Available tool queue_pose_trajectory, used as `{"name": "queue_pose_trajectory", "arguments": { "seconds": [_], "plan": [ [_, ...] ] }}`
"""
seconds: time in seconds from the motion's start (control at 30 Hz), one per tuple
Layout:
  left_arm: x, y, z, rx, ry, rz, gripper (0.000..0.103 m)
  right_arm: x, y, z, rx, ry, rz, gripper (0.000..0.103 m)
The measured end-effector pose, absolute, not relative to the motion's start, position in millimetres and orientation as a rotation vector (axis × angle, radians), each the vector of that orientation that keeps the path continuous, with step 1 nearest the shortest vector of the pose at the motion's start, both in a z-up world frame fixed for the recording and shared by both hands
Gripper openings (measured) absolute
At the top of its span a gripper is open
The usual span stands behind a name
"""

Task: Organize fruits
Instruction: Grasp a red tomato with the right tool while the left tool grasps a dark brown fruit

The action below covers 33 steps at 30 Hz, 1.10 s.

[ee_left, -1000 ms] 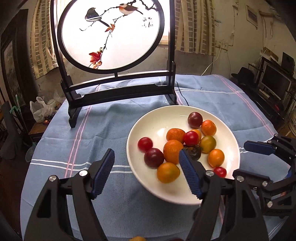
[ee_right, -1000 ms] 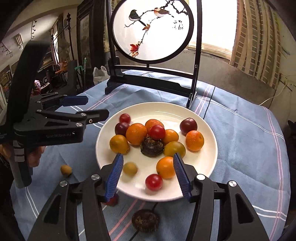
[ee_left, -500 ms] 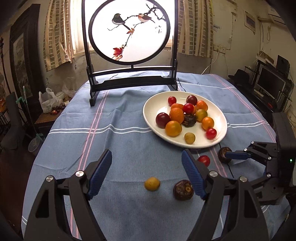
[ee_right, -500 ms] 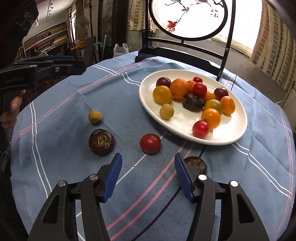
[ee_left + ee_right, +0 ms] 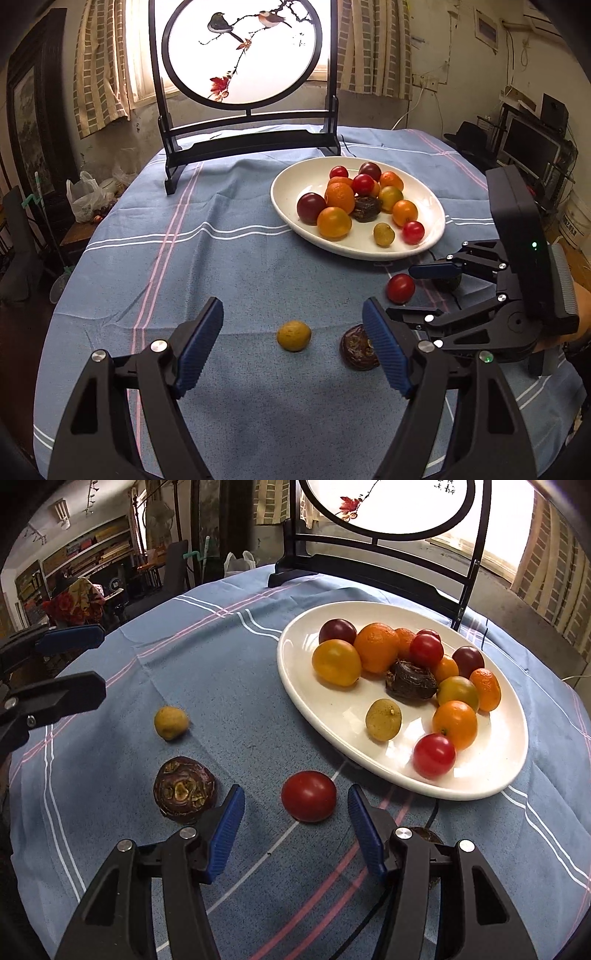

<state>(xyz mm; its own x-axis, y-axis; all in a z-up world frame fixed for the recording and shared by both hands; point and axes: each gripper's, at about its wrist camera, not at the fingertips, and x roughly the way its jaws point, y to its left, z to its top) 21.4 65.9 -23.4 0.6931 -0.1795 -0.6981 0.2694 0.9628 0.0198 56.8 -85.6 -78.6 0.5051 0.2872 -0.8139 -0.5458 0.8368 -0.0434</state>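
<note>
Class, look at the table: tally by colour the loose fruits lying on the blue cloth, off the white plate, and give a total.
Red fruit: 1
Yellow-brown fruit: 1
Dark brown fruit: 2
Total: 4
</note>
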Motion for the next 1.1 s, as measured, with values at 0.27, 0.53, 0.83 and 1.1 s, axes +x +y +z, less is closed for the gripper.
{"name": "queue_pose_trajectory", "arguments": {
  "seconds": [0.27,0.53,0.83,1.1],
  "plan": [
    [21,62,-30,0.127,0.785,-0.263,0.075,60,-81,-84,-0.343,0.92,0.491,0.037],
    [11,29,-47,0.193,0.814,-0.335,0.076,49,-99,-73,-0.316,0.889,0.488,0.031],
    [18,-2,-75,0.287,0.846,-0.334,0.073,40,-120,-68,-0.293,0.884,0.477,0.031],
    [29,-6,-87,0.307,0.878,-0.314,0.057,35,-123,-71,-0.29,0.893,0.485,0.031]
  ]
}}
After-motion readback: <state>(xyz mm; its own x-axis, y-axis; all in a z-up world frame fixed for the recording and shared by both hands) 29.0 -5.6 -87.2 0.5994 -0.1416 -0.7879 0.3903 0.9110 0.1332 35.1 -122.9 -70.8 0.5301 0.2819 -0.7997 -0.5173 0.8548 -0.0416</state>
